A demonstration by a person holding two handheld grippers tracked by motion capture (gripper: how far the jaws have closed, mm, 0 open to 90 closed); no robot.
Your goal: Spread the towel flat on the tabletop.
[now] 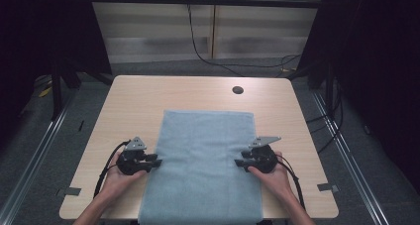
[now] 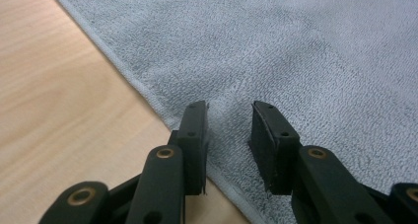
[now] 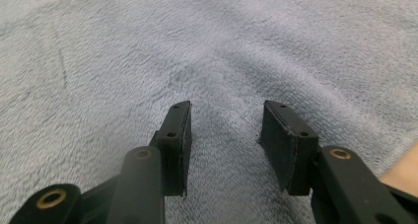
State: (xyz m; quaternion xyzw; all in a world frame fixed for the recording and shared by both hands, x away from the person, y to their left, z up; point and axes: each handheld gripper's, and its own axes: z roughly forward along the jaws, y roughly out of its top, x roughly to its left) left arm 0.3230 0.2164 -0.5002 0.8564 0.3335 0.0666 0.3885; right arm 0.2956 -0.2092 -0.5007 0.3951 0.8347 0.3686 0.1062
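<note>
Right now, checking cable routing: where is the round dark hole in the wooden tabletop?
In the high view, the round dark hole sits far right of centre, beyond the grey-blue towel.

A lab-style recording bay: a pale wooden table (image 1: 148, 93) mid-frame, black curtains (image 1: 376, 61) at both sides, metal floor rails (image 1: 37, 145), cables (image 1: 198, 49) trailing at upper centre.

Both grippers are black. The left gripper (image 1: 157, 162) carries a grey three-cornered plate (image 1: 135, 144) on top, and a black cable (image 1: 105, 169) loops from it. The right gripper (image 1: 237, 162) has the same kind of plate (image 1: 264, 141) and a black cable (image 1: 294, 181). Up close, each jaw is a flat rectangular block with small screws, fixed to a rounded link with brass-coloured rivets (image 2: 164, 153). The forearms (image 1: 94, 210) are bare, with no sleeves in sight.
</note>
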